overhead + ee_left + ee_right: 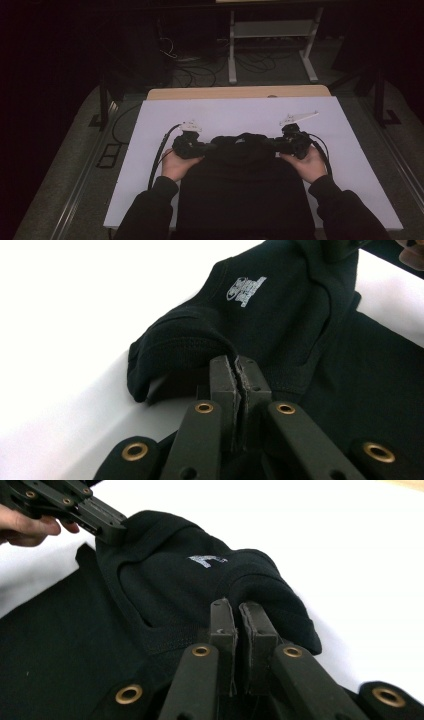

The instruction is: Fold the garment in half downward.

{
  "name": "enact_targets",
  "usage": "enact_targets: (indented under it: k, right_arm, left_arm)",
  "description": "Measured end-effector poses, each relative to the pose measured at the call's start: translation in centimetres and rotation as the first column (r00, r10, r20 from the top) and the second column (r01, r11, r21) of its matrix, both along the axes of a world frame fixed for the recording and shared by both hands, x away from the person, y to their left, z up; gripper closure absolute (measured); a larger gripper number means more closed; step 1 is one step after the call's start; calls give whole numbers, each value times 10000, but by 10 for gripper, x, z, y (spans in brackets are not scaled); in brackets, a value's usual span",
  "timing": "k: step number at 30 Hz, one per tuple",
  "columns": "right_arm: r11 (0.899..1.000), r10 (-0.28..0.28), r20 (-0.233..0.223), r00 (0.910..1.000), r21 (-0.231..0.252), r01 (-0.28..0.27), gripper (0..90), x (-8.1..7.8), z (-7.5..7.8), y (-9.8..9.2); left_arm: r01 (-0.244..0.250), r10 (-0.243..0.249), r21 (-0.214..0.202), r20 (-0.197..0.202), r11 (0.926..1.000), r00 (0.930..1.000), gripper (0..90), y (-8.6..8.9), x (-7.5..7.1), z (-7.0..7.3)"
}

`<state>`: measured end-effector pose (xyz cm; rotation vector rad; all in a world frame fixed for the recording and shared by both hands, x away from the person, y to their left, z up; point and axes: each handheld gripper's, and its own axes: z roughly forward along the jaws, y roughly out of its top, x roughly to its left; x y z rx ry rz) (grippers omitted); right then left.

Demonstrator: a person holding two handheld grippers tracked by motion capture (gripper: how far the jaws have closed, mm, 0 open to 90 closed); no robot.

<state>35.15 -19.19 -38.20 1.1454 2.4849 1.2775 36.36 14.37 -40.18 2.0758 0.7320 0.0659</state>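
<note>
A black garment (245, 190) lies on the white board (150, 150), its near part hanging toward the person. Its top edge is folded over and lifted, with a small white logo (245, 290) on the raised part. My left gripper (210, 147) is shut on the left end of that fold, and in the left gripper view the jaws (238, 365) pinch black cloth. My right gripper (274, 144) is shut on the right end, with cloth between its jaws (237, 609). In the right gripper view the garment (165, 585) stretches toward the left gripper (107, 527) and a hand (25, 527).
The white board rests on a wooden tabletop (240, 92). Beyond the table stands a white metal frame (272, 30) with cables (200, 75) on the dark floor. Black stand legs (102, 100) flank the table. Bare board lies left, right and beyond the garment.
</note>
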Motion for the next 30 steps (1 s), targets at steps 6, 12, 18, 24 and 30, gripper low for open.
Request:
enact_targets:
  k: [6, 12, 18, 24, 30]
  right_arm:
    - [9998, 0, -15, 10000, -177, 0, 837, -14, -11, -1]
    - [10000, 12, 11, 10000, -47, -12, 835, -28, -11, -5]
    - [9999, 146, 12, 9999, -67, -146, 835, -40, -12, -5]
    - [9989, 420, -66, 9991, -208, -421, 835, -55, -16, -4]
    - [9961, 638, -108, 9979, -604, -643, 834, -65, -24, -1]
  left_arm:
    - [177, -178, -153, -41, 9997, 9998, 865, 2, -14, 0]
    - [247, -248, -218, -12, 9995, 9997, 865, 6, -26, 2]
    - [393, -393, -85, 5, 9992, 9992, 864, 5, -36, 2]
    - [655, -655, 99, -40, 9978, 9978, 865, 6, -51, -1]
    - [1032, -1027, 566, -120, 9930, 9946, 864, 5, -59, -6]
